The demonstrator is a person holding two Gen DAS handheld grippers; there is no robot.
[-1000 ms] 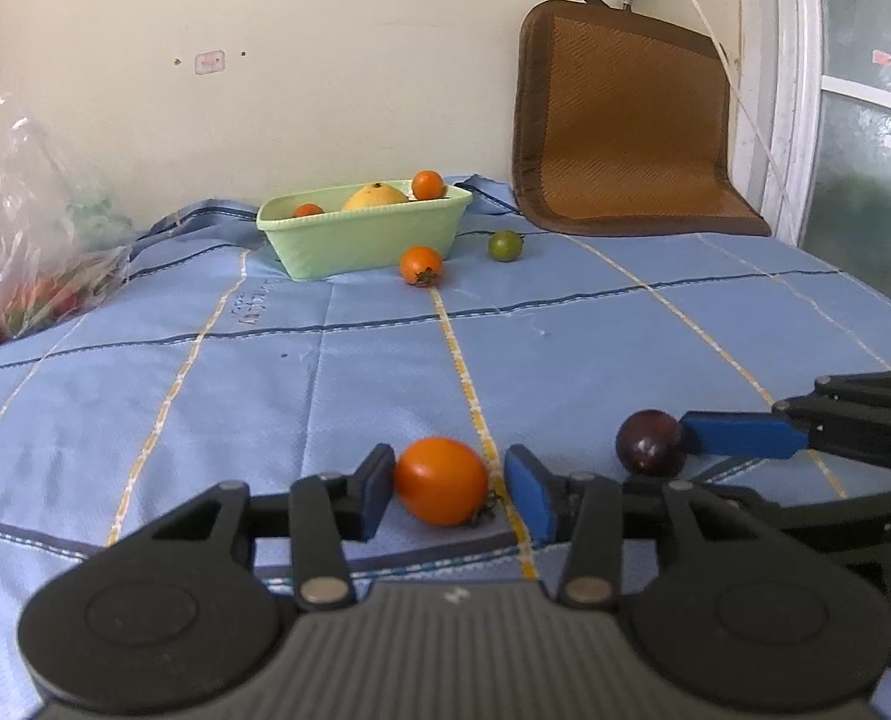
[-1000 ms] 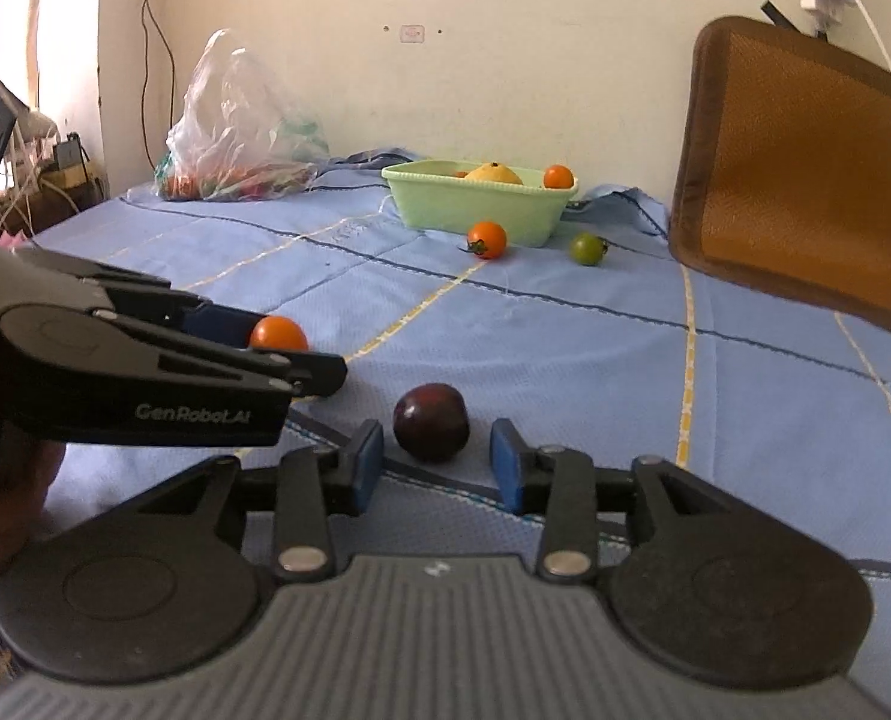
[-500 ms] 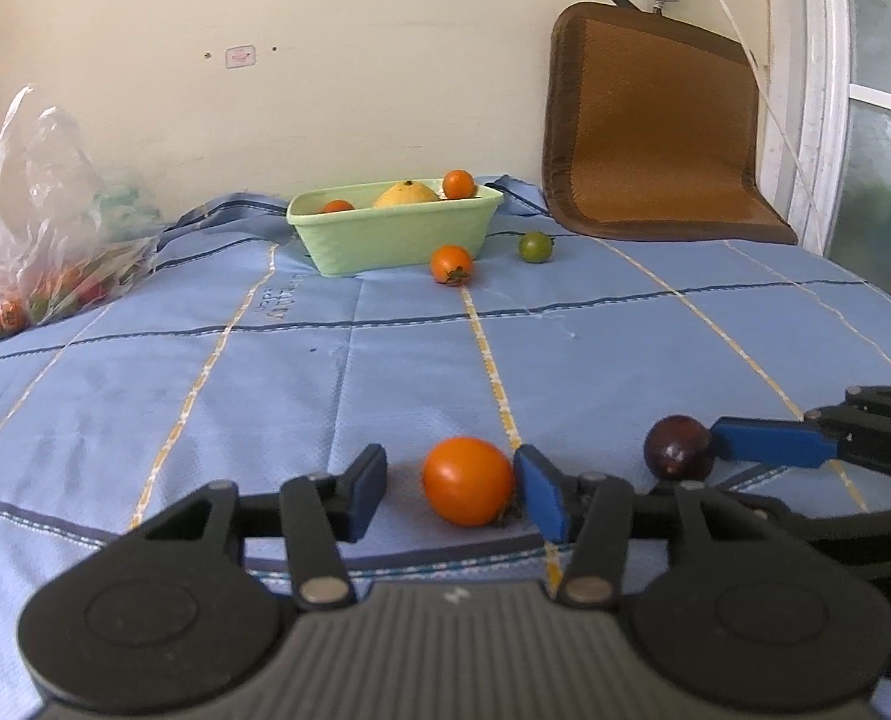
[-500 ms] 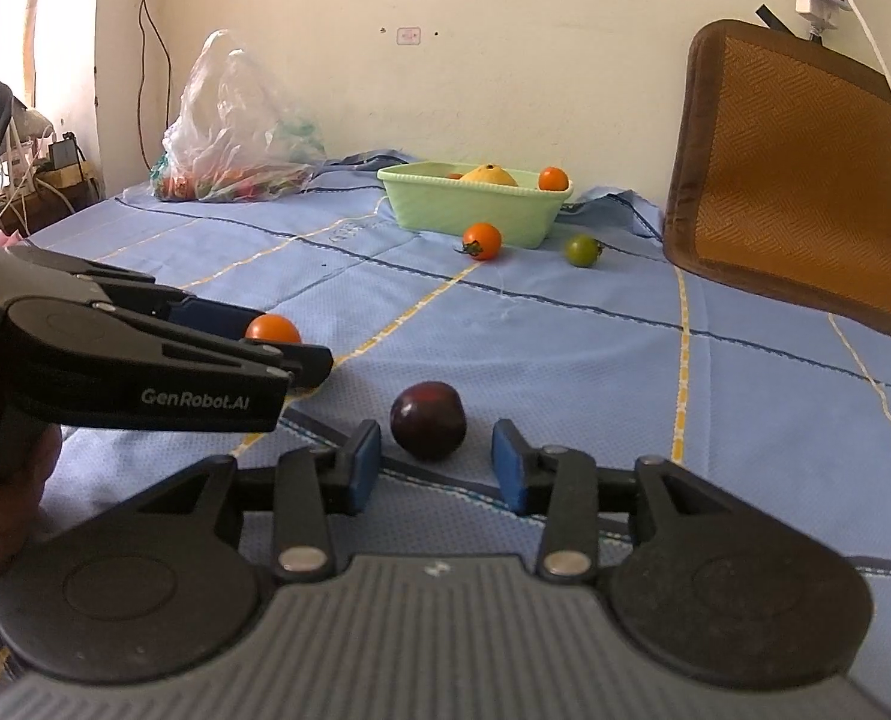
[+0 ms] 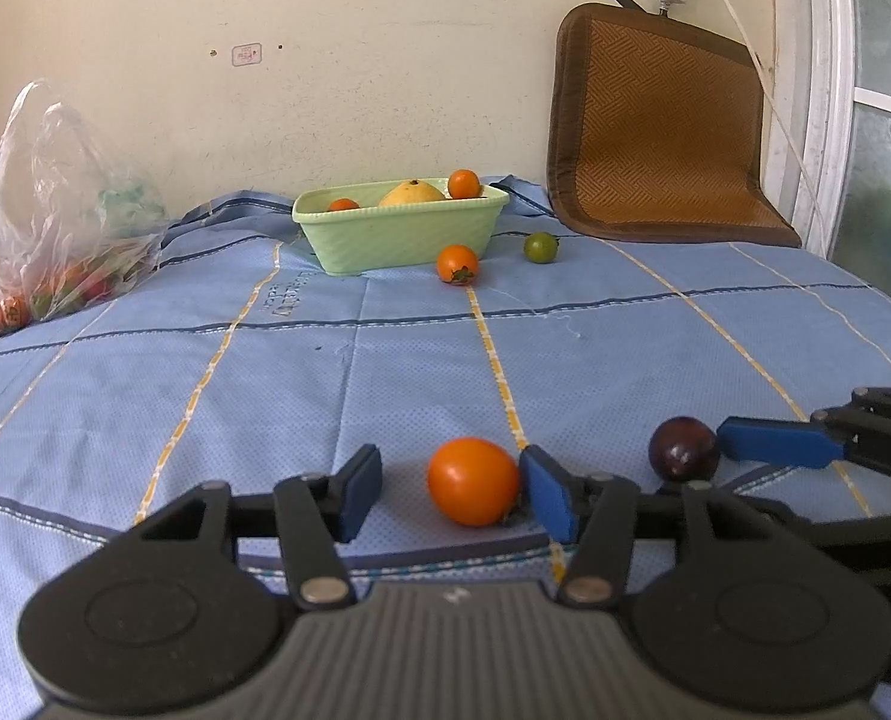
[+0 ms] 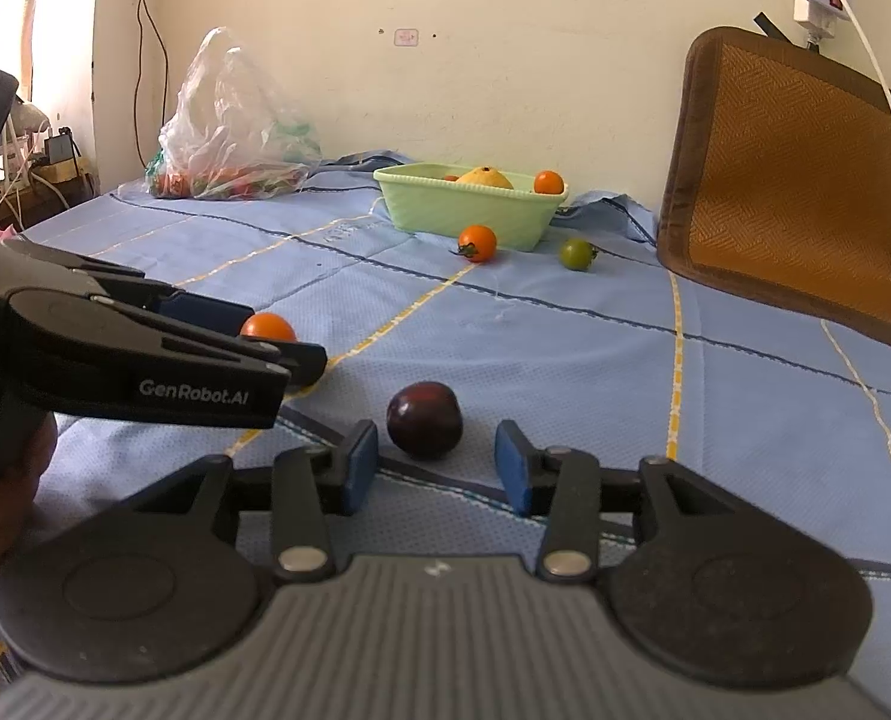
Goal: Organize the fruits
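Observation:
An orange tomato (image 5: pixel 472 480) lies on the blue cloth between the fingers of my open left gripper (image 5: pixel 454 495), close against the right pad. A dark purple plum (image 6: pixel 424 427) lies between the fingers of my open right gripper (image 6: pixel 436 468), nearer the left pad. The plum (image 5: pixel 683 449) also shows in the left wrist view, with the right gripper's blue pad beside it. A light green basket (image 5: pixel 406 231) at the back holds a yellow fruit and two small orange ones. An orange tomato (image 5: pixel 457 264) and a green one (image 5: pixel 541 247) lie in front of it.
A clear plastic bag of fruit (image 5: pixel 55 222) sits at the back left. A brown woven mat (image 5: pixel 661 132) leans on the wall at the back right. A white power cord (image 5: pixel 739 24) hangs above it. Wires and clutter (image 6: pixel 43 168) lie beyond the left edge.
The left gripper has shifted left and its jaws have widened, so the orange tomato now sits by the right pad. The right gripper has barely moved around the plum.

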